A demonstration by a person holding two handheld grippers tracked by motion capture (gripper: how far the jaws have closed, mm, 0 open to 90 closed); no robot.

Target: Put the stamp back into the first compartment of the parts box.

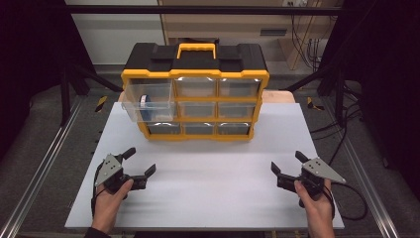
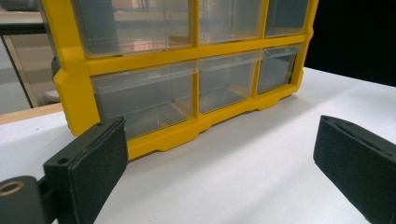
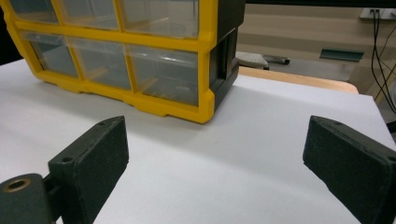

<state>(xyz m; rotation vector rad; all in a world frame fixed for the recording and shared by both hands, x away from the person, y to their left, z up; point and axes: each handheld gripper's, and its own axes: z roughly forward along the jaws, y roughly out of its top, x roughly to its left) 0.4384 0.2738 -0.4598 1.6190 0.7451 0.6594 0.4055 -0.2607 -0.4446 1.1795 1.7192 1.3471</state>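
Note:
A yellow and black drawer cabinet (image 1: 195, 89) with clear drawers stands at the back of the white table (image 1: 208, 183). Its top left drawer (image 1: 148, 101) is pulled out, with a small blue and white object (image 1: 144, 100) inside. My left gripper (image 1: 139, 161) rests open near the front left, nothing between its jaws. My right gripper (image 1: 288, 162) is open at the front right, also holding nothing. The left gripper view looks at the cabinet's lower drawers (image 2: 187, 88) beyond the open left gripper (image 2: 219, 158). The right gripper view shows the cabinet's right corner (image 3: 208, 70) past the open right gripper (image 3: 215, 163).
The cabinet has a yellow carry handle (image 1: 196, 48) on top. A wooden surface edge (image 3: 299, 78) lies behind the table. Metal rails (image 1: 44, 163) run along both sides of the table, and cables (image 1: 356, 198) trail at the right.

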